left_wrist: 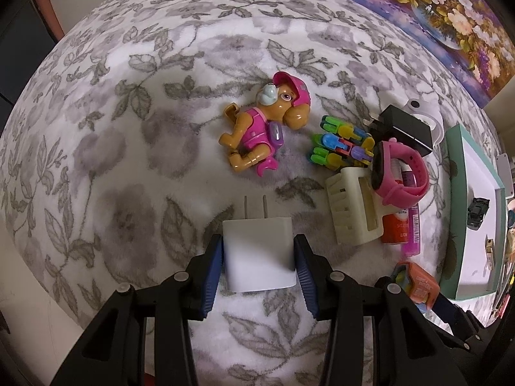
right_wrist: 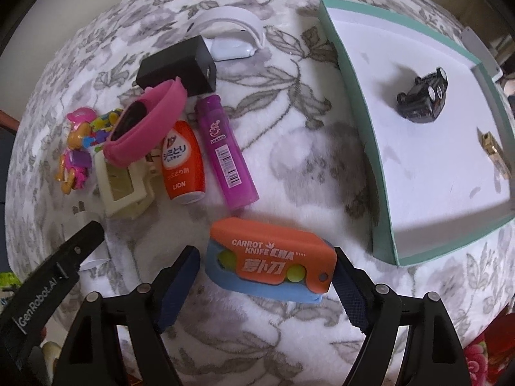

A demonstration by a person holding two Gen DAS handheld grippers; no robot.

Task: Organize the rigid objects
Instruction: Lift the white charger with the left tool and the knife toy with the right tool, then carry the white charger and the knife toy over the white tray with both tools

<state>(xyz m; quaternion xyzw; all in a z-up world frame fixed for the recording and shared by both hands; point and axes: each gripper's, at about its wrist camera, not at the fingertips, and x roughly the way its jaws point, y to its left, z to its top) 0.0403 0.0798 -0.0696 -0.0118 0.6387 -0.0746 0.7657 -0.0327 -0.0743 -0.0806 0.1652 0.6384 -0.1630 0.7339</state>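
My left gripper (left_wrist: 258, 257) clamps the white plastic wall charger (left_wrist: 257, 252). My right gripper (right_wrist: 267, 284) stands open around the orange-and-blue toy carrot knife (right_wrist: 273, 259), at seven o'clock from the teal-rimmed white tray (right_wrist: 354, 74).

Orange toy knife (right_wrist: 273, 257) up front reads "CARROT KNIFE CMA", with Chinese characters beneath. Left of it, the black gripper arm (right_wrist: 42, 305) carries "GenRobot.AI". Farther back, the orange bottle (right_wrist: 183, 167) shows Japanese script and "LION". The purple lighter (right_wrist: 225, 154) has a barcode and a small brand, possibly "Leoxin".
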